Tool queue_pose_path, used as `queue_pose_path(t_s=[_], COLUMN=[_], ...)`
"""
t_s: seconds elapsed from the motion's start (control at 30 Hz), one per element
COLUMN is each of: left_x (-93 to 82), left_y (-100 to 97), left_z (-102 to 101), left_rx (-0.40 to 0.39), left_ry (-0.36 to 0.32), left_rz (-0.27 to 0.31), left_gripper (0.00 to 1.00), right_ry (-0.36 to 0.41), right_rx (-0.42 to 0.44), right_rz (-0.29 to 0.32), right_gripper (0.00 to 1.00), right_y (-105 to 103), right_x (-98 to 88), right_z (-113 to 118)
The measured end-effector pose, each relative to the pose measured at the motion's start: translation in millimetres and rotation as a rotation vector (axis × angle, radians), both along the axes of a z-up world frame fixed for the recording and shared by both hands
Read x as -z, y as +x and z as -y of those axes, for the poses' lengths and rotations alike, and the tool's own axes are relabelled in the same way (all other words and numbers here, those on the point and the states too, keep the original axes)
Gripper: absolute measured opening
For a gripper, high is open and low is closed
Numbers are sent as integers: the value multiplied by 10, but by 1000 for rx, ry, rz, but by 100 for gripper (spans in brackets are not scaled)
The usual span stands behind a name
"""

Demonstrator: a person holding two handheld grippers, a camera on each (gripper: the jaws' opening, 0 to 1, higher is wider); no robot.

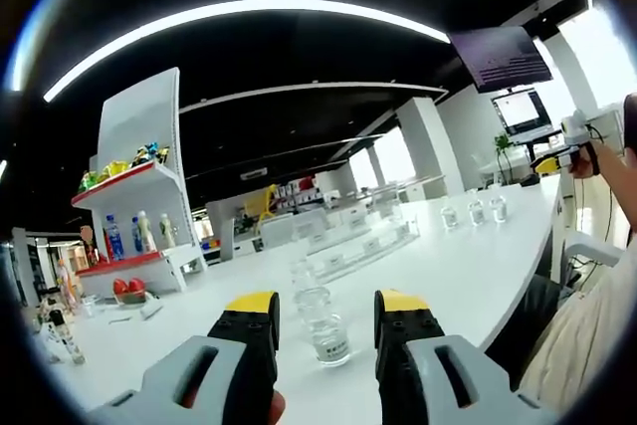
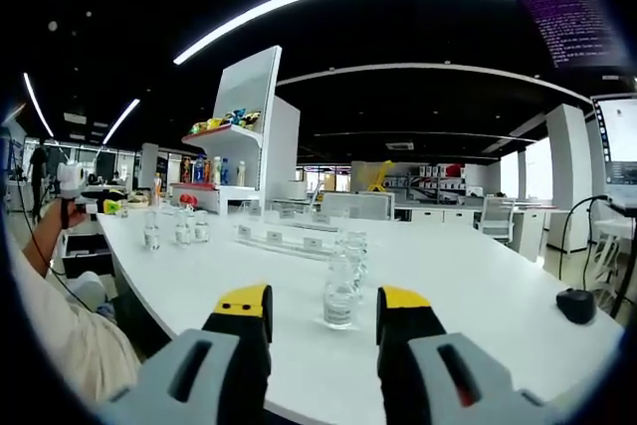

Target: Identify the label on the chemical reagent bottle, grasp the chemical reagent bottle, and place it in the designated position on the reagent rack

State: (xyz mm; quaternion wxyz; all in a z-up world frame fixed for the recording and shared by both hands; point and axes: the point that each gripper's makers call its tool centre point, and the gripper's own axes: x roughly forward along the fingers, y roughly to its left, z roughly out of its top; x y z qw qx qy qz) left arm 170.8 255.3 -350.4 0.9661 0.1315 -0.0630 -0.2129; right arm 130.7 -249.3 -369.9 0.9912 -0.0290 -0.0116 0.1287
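Both hand-held grippers, left (image 1: pixel 325 311) and right (image 2: pixel 325 308), are held spread around an upright clear glass reagent bottle (image 1: pixel 324 324), white-labelled, on the bench (image 1: pixel 468 266).

Bare tabletop (image 1: pixel 468 276) lies open to either side of the near clear bottle (image 1: pixel 323 325), which stands upright between the left gripper (image 1: pixel 326 308)'s parted jaws. Behind it, more bottles (image 1: pixel 302 274) and the clear rack (image 1: pixel 363 241) block the straight path.
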Motion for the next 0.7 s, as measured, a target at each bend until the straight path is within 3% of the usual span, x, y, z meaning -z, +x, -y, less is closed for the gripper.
queue_pose_path(t_s=[0.7], left_x=[45], left_y=[-4], left_z=[-120], left_rx=[-19], left_ry=[-10], left_rz=[-16], left_gripper=[39], right_ry=[-3], right_rx=[-2], right_rz=[16], right_gripper=[42], right_y=[2], right_x=[-46], right_z=[44])
